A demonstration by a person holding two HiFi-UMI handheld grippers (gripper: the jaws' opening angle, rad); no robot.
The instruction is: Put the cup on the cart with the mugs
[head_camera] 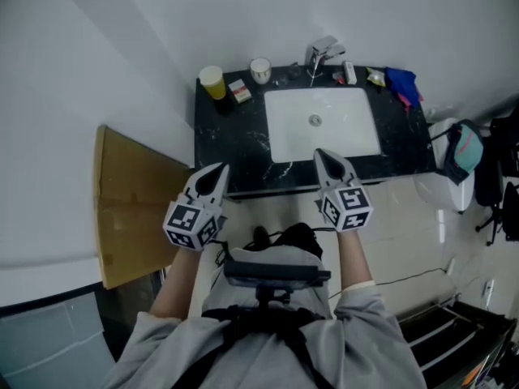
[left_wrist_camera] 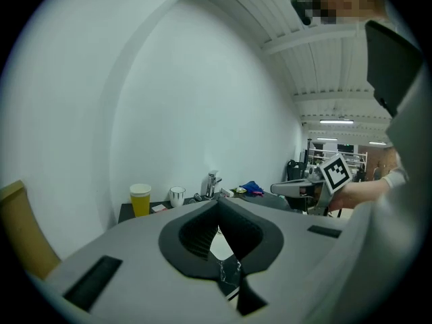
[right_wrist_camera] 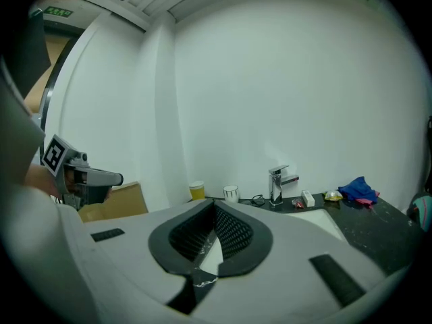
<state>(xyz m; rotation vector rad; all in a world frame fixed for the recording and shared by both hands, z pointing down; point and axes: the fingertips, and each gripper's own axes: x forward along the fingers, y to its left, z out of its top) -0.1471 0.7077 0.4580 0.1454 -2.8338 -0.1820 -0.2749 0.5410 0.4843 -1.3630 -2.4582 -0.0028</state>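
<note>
A yellow cup [head_camera: 212,82] stands at the back left corner of the black counter [head_camera: 405,140], with a white mug [head_camera: 260,70] just to its right. Both also show in the left gripper view, cup [left_wrist_camera: 140,200] and mug [left_wrist_camera: 177,196], and in the right gripper view, cup [right_wrist_camera: 196,191] and mug [right_wrist_camera: 231,193]. My left gripper [head_camera: 217,172] and right gripper [head_camera: 324,158] hover side by side at the counter's front edge, well short of the cup. Both are shut with nothing between the jaws, which meet at the tips in each gripper view [left_wrist_camera: 217,206] [right_wrist_camera: 210,205].
A white sink basin [head_camera: 349,132] with a chrome faucet [head_camera: 323,53] fills the counter's middle. A small box [head_camera: 240,91] lies by the cup, a blue cloth [head_camera: 403,83] at the right end. Cardboard [head_camera: 130,209] leans at the left. A white bin [head_camera: 450,168] and a rack [head_camera: 454,331] are at the right.
</note>
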